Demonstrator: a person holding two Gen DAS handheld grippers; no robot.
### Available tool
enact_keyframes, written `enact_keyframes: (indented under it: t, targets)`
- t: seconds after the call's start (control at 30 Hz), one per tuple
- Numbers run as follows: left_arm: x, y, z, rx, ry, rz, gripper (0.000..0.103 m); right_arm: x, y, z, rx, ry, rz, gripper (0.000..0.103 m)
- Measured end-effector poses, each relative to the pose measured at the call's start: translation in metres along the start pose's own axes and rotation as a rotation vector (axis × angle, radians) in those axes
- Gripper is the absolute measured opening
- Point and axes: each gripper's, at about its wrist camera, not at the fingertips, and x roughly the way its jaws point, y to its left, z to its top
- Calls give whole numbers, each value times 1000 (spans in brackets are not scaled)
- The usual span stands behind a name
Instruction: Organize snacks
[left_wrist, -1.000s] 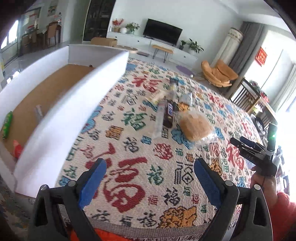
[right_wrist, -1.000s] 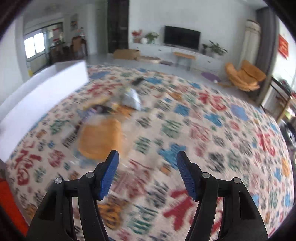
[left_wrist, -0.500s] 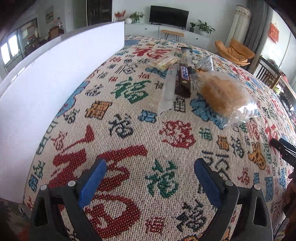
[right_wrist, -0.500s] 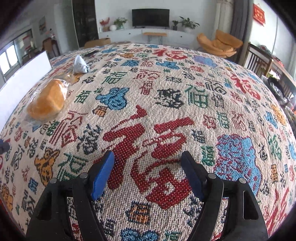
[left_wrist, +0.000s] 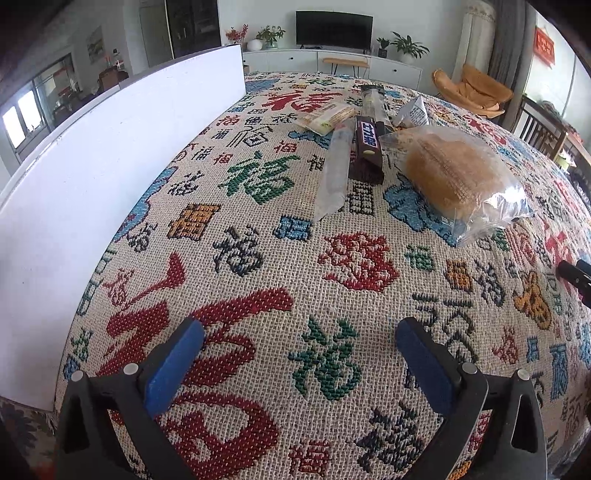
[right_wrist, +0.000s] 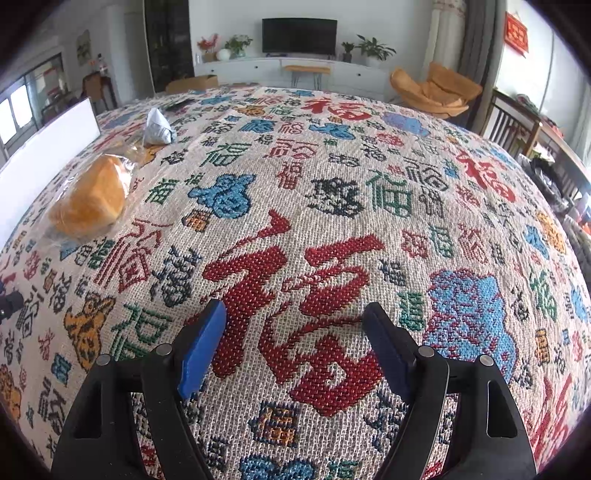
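Several snacks lie on the patterned cloth: a bagged bread loaf (left_wrist: 456, 173), a brown chocolate bar (left_wrist: 367, 146), a long clear packet (left_wrist: 334, 173), a pale cracker pack (left_wrist: 327, 117), a dark stick pack (left_wrist: 373, 99) and a small silver pouch (left_wrist: 413, 114). My left gripper (left_wrist: 299, 345) is open and empty, low over the cloth, short of the snacks. My right gripper (right_wrist: 295, 332) is open and empty over bare cloth, to the right of the loaf (right_wrist: 92, 199) and pouch (right_wrist: 157, 127).
A white box wall (left_wrist: 110, 177) stands along the left of the table; its end shows in the right wrist view (right_wrist: 48, 147). The right gripper's tip (left_wrist: 574, 273) shows at the left view's right edge. Chairs (right_wrist: 517, 125) stand at the far right.
Both grippers have come down close to the cloth from higher up and then settled. The left one now looks at the box wall's outside instead of into the box. Both stay open.
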Motion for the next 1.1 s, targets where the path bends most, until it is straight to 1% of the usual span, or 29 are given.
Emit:
enact_keyframes:
  t: [1.1]
  targets:
    - [1, 0, 0, 5, 8, -2, 103, 1, -1, 0, 10, 2, 9, 80]
